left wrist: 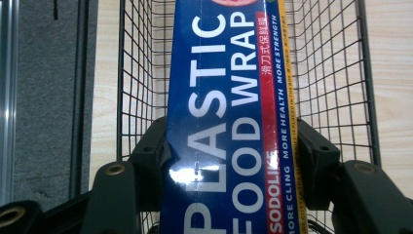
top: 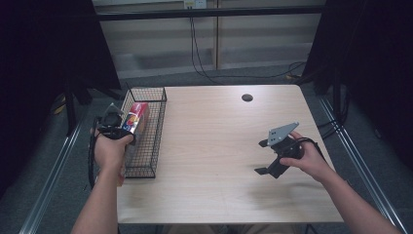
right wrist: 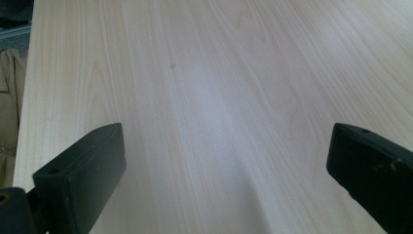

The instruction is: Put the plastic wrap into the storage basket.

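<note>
The left gripper (top: pixel 127 127) clamps a blue plastic food wrap box (left wrist: pixel 229 122) between its jaws — over the wire basket (top: pixel 156 127) at the tabletop's (top: pixel 214 146) left edge. The right gripper (top: pixel 265 157) hovers near the right edge — jaws spread wide, nothing between them.

A long blue plastic food wrap box (left wrist: pixel 229 126) with white lettering and a red end is held lengthwise over the black wire basket (top: pixel 152 127) at the worktop's left edge, tilted slightly.
</note>
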Tool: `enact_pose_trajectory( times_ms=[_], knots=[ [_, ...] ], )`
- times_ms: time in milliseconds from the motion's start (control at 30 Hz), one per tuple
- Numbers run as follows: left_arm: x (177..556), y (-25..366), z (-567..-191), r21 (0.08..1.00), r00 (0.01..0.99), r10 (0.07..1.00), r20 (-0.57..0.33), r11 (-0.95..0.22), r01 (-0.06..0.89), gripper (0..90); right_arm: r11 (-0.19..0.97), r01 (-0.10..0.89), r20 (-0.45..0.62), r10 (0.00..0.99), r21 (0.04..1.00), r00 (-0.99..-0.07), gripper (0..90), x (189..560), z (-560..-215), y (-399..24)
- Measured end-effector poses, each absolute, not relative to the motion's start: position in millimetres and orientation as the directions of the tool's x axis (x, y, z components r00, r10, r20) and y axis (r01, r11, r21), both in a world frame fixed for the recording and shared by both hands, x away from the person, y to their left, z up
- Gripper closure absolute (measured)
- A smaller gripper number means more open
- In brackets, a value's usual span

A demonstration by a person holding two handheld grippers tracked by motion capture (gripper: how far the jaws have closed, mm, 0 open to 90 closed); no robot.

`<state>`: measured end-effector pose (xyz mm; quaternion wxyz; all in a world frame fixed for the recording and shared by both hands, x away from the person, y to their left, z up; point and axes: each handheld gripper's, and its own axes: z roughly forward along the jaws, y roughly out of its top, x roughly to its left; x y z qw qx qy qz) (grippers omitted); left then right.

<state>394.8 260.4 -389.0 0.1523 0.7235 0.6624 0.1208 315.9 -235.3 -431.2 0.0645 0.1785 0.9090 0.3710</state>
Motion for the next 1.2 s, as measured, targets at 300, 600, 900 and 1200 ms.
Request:
enact_pose_trajectory(
  times_ms=[300, 600, 900, 1200],
  knots=[
    [396.7, 259.4, -391.8, 0.354, 0.062, 0.998, -0.022, -0.050, 0.934, 41.4, 0.652, 0.282, 0.019, 0.380, 0.704, -0.925, 0.4, 316.8, -429.8, -236.6],
    [395.4, 260.5, -375.9, 0.418, 0.025, 0.998, -0.055, 0.000, 0.909, 36.6, 0.655, 0.279, 0.018, 0.376, 0.702, -0.927, 0.4, 316.4, -431.1, -235.5],
    [391.1, 249.4, -356.7, 0.410, 0.110, 0.991, -0.077, -0.069, 0.909, 30.0, 0.659, 0.280, 0.015, 0.378, 0.698, -0.926, 0.4, 314.7, -431.8, -233.8],
    [380.3, 231.0, -348.6, 0.467, 0.262, 0.961, -0.093, -0.190, 0.864, 24.5, 0.659, 0.285, 0.016, 0.382, 0.696, -0.924, 0.5, 313.3, -432.2, -234.7]
  ],
)
